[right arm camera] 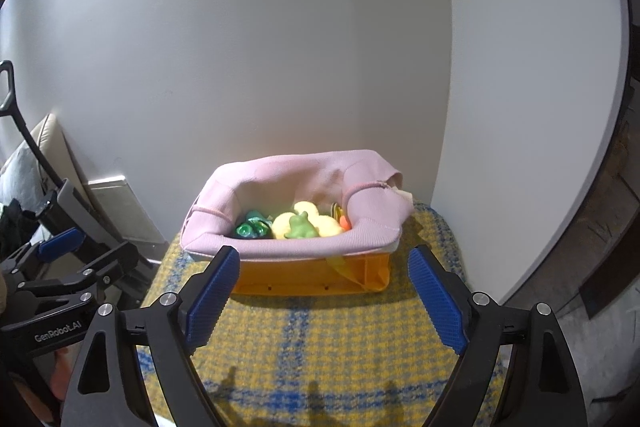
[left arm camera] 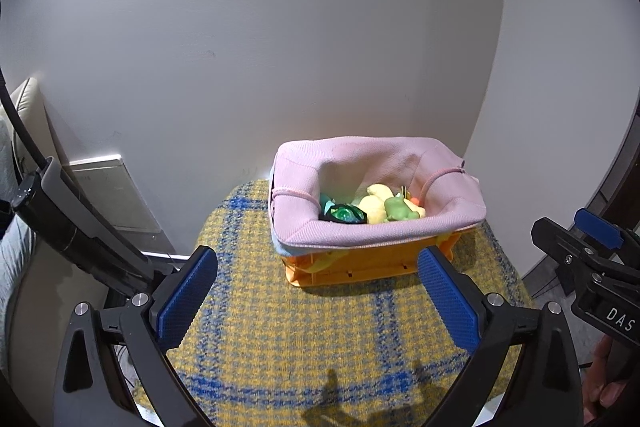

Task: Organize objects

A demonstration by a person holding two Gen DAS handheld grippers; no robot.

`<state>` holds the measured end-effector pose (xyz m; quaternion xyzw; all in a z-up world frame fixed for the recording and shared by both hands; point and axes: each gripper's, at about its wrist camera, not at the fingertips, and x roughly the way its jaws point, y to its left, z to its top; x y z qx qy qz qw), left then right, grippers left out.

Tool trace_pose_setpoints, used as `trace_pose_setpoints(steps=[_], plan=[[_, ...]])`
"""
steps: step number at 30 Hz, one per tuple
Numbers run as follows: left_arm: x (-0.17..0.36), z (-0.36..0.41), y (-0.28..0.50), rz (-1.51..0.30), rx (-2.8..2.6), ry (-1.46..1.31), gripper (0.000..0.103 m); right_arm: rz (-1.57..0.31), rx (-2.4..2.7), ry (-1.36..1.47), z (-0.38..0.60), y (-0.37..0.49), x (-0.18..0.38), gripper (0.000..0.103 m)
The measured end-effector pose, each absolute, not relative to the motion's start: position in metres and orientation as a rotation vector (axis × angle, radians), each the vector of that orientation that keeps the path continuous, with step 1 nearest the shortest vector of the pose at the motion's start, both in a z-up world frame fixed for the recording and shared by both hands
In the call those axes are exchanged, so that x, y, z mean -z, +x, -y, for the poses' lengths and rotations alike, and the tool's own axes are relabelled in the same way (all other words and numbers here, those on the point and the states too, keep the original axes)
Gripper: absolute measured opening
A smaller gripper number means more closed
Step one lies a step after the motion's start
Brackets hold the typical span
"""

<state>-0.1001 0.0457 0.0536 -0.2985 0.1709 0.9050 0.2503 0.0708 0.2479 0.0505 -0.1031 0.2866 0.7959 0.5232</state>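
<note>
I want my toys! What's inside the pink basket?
Inside the pink basket you can see a green frog, yellow soft toys, something shiny green and a bit of orange. Anything underneath them is covered.

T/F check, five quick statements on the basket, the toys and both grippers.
1. The orange basket has a pink fabric liner. True.
2. The basket is empty. False: it holds toys, among them a green frog and yellow toys.
3. The left gripper holds a toy. False: its jaws are open with nothing between them.
4. The right gripper is open and empty. True.
5. The basket sits on a bare wooden floor. False: it sits on a yellow and blue plaid cloth.
</note>
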Motion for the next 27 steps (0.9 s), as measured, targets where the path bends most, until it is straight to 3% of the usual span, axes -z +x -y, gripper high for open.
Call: trace_pose_setpoints(steps=[27], plan=[[-0.017,0.009,-0.032,-0.535,-2.413,-1.023,0.103,-0.841,-1.916,-0.386,-0.167,0.075,0.000,0.088]])
